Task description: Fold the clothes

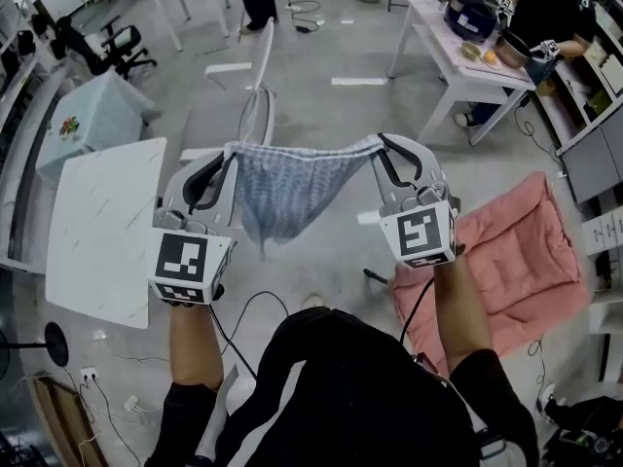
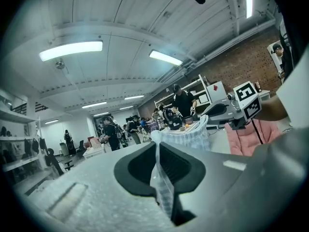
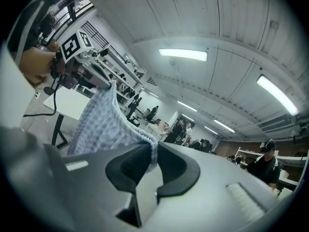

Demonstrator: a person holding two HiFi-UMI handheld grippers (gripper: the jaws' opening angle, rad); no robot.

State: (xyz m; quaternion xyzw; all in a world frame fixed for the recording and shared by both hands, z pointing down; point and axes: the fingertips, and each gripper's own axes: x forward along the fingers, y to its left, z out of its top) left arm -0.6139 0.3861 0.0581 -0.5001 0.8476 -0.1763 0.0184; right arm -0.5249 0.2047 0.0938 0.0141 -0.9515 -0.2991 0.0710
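Person's torso (image 1: 341,397) in black fills the bottom centre of the head view, with left forearm (image 1: 193,348) and right forearm (image 1: 456,305) reaching up-frame.

2 grippers, 1 per hand: left gripper (image 1: 226,156) mid-left, right gripper (image 1: 382,146) mid-right. 2 marker cubes on them: left cube (image 1: 187,266), right cube (image 1: 421,233).

1 checked garment (image 1: 287,197), blue-white, strung in the air between the two grippers at frame centre. Top edge is taut, middle sags to a point low-left of centre.

Left gripper view: jaws closed almost fully, pinching a thin edge of the fabric. Right gripper view: jaws likewise pinched together on the garment's thicker hem, cloth running off to upper left toward the other gripper.

Around:
- 1 white counter (image 1: 102,232) at the left edge.
- 1 pale blue covered table (image 1: 97,115) at upper left, with 1 office chair (image 1: 122,47) above it.
- 1 white chair (image 1: 258,105) just behind the garment, lower part hidden by the hanging cloth.
- 1 pink mat (image 1: 526,261) on the floor at right, partly covered by the right gripper and forearm.
- 1 more white counter (image 1: 438,52) at upper right, carrying a dark pot (image 1: 469,13), with a second person (image 1: 545,8) at it.
- 1 black cable (image 1: 248,305) looping below the left gripper.
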